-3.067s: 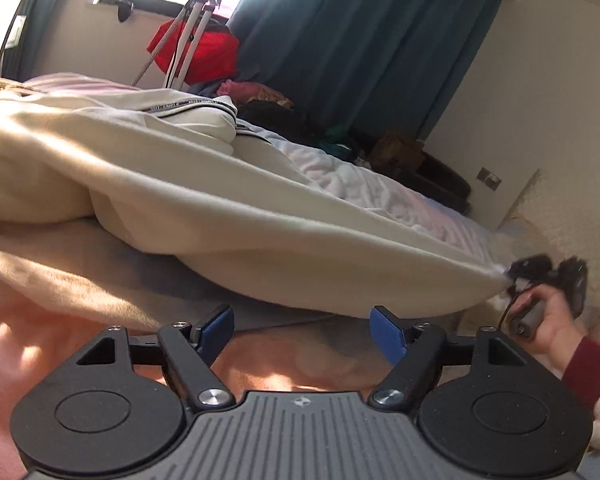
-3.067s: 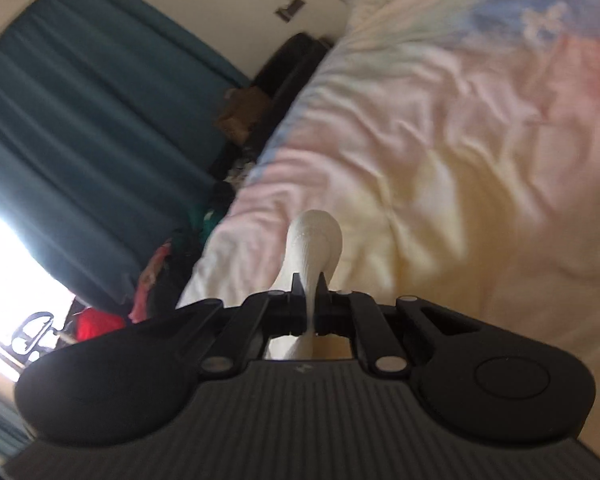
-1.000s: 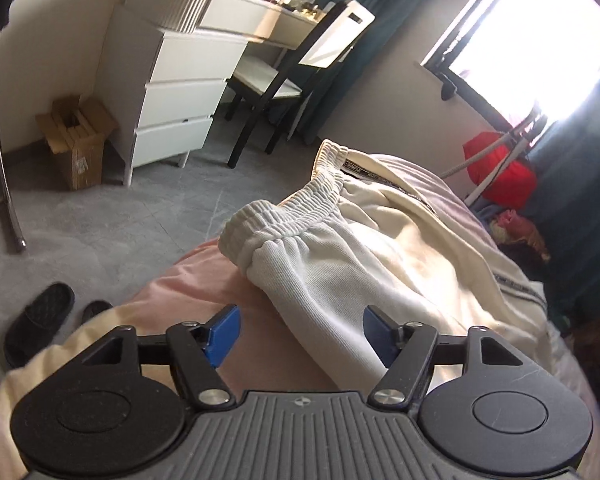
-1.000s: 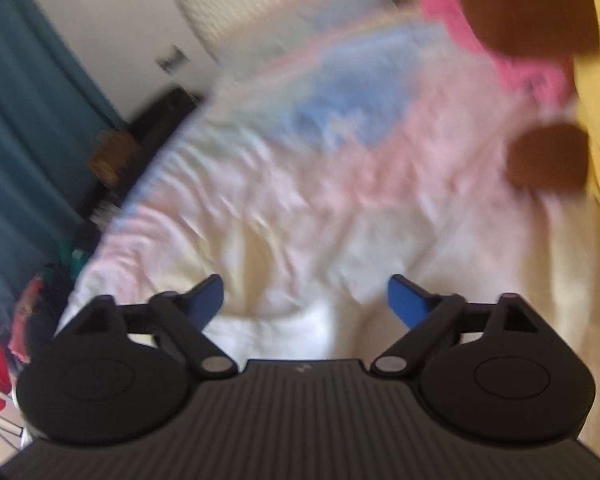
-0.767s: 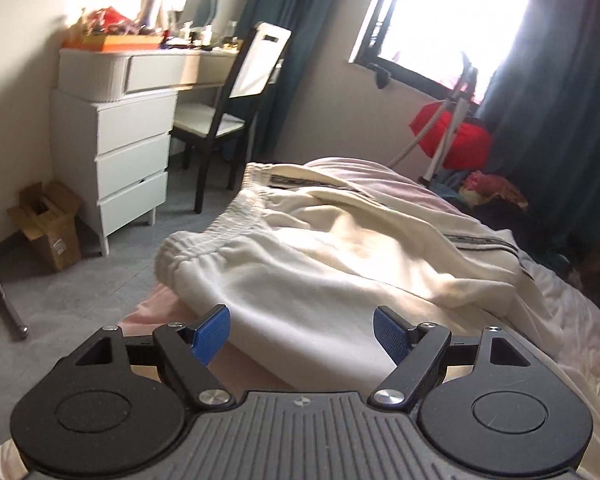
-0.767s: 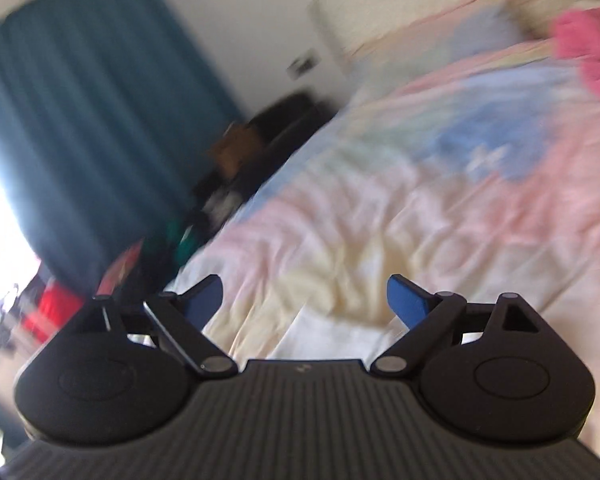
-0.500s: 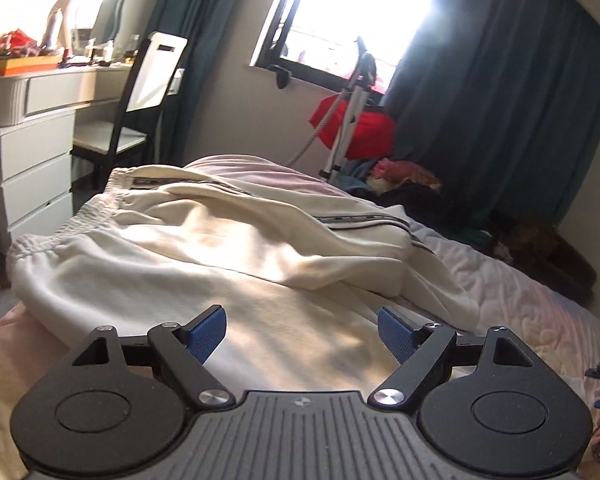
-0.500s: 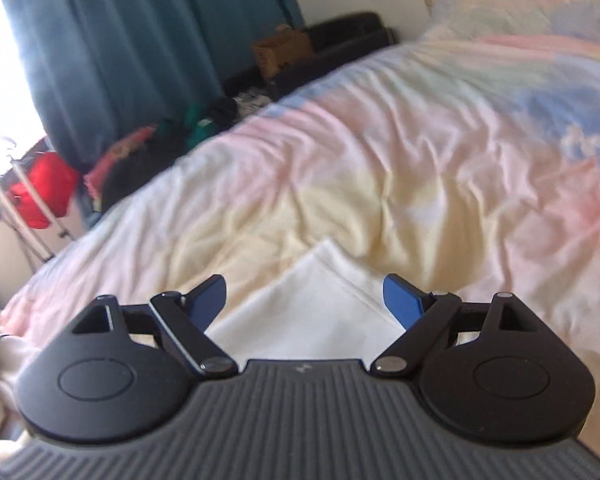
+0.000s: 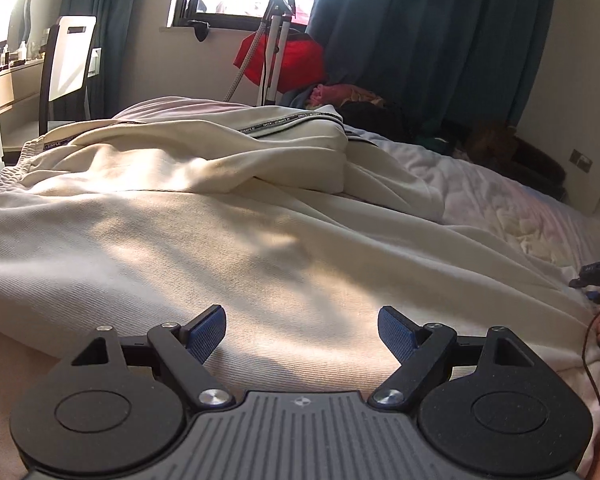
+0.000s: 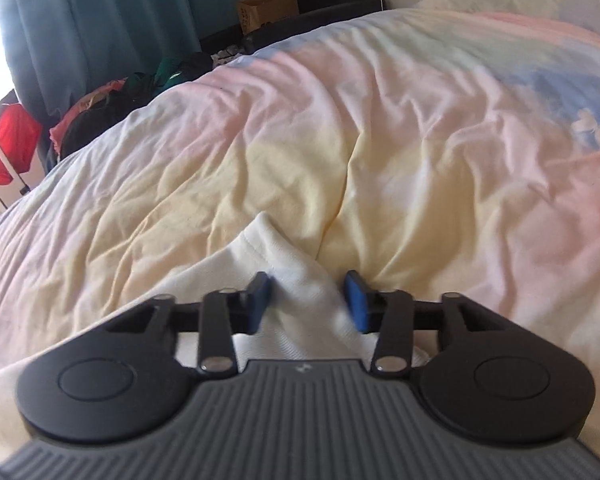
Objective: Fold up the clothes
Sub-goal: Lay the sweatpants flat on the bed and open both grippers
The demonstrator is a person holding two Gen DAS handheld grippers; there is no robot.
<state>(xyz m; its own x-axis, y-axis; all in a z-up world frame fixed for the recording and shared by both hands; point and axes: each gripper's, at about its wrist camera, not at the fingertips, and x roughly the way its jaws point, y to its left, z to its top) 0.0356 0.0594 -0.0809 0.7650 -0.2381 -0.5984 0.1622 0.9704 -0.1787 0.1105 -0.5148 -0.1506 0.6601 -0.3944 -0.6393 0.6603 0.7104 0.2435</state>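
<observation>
Cream sweatpants (image 9: 228, 240) lie spread over the bed, their taped side seam and waistband toward the far left. My left gripper (image 9: 302, 330) is open and empty, low over the near leg of the cloth. In the right wrist view a corner of the cream cloth (image 10: 276, 256) lies on the pastel duvet (image 10: 440, 140). My right gripper (image 10: 308, 298) is partly closed, its blue pads on either side of that corner, apart from each other. The right gripper also shows small at the right edge of the left wrist view (image 9: 598, 274).
A white chair (image 9: 66, 64) and desk stand at the far left. A red bag (image 9: 284, 62) on a stand is under the window. Piled clothes (image 9: 352, 98) and dark curtains lie behind the bed. A cardboard box (image 10: 268, 6) is by the wall.
My left gripper has swung right from the waistband end to face along the trouser leg. My right gripper let go of the cloth, then dropped over its corner with the jaws narrowing.
</observation>
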